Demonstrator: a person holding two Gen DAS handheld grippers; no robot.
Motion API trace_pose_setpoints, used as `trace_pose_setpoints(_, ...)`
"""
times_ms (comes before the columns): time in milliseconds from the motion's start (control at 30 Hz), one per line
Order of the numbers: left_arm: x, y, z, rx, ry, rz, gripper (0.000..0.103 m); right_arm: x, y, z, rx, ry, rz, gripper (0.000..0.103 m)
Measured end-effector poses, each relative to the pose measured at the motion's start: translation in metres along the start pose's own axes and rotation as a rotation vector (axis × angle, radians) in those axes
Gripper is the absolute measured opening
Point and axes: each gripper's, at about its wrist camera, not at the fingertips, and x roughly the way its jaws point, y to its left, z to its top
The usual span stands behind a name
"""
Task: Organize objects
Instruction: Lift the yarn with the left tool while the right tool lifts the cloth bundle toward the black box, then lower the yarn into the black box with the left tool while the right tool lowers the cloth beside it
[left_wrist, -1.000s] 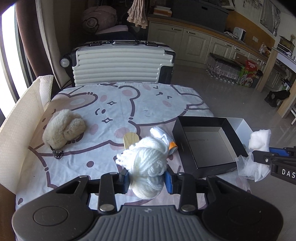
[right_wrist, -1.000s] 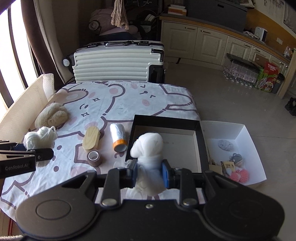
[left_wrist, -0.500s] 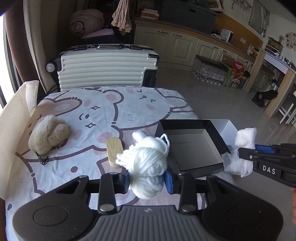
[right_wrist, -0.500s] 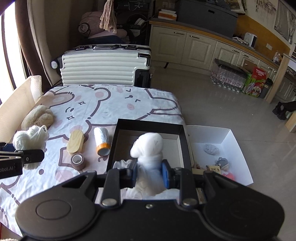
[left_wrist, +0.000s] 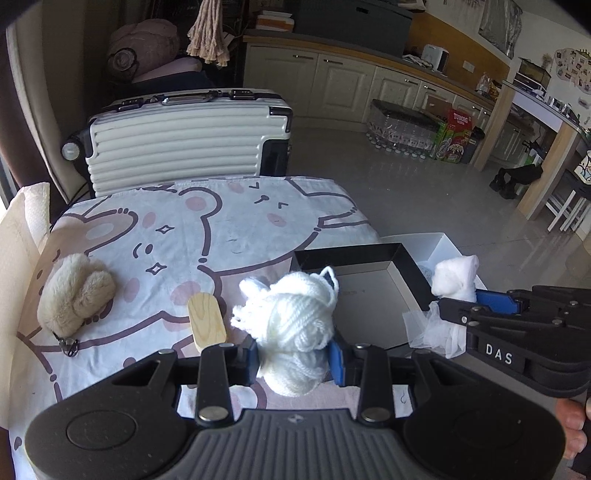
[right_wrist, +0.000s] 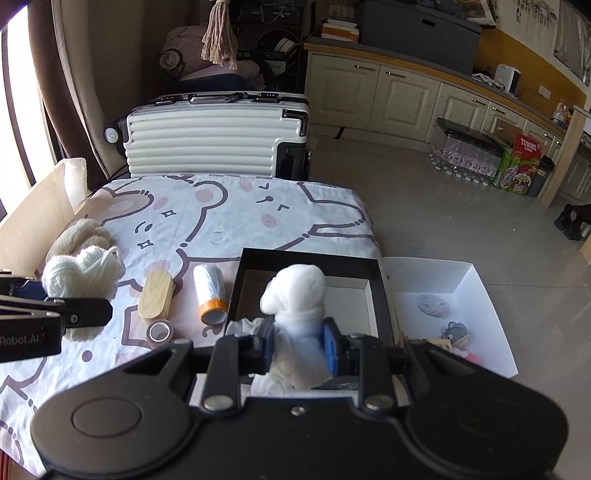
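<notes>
My left gripper (left_wrist: 293, 360) is shut on a white ball of yarn (left_wrist: 295, 321), held above the bear-print table just left of the black box (left_wrist: 373, 302). The same yarn (right_wrist: 81, 271) and left gripper show at the left edge of the right wrist view. My right gripper (right_wrist: 298, 345) is shut on a white gauzy cloth bundle (right_wrist: 297, 295), held over the near rim of the black box (right_wrist: 306, 288). That bundle (left_wrist: 456, 275) also appears at the right of the left wrist view.
On the table lie a beige plush (left_wrist: 75, 295), a wooden block (right_wrist: 156, 297), a plastic-wrapped roll with an orange end (right_wrist: 210, 291) and a tape roll (right_wrist: 159, 332). A white tray (right_wrist: 472, 302) with small items sits right of the box. A suitcase (right_wrist: 218, 136) stands behind.
The left gripper has carried the yarn rightward and slightly up, closer to the black box. The right gripper has stayed nearly in place with the cloth bundle.
</notes>
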Motion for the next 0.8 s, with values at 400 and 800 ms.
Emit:
trace_pose_setpoints(400, 0.049, -0.016, 0.052, -0.062, 0.070, -0.070, 0.038, 0.033, -0.022, 0.039, 0.022, 0.037, 0.003, 0.028)
trace_pose_setpoints(800, 0.128, -0.027, 0.043, -0.159, 0.196, -0.154, 0.038, 0.098, -0.046, 0.035, 0.080, 0.150, -0.027, 0.028)
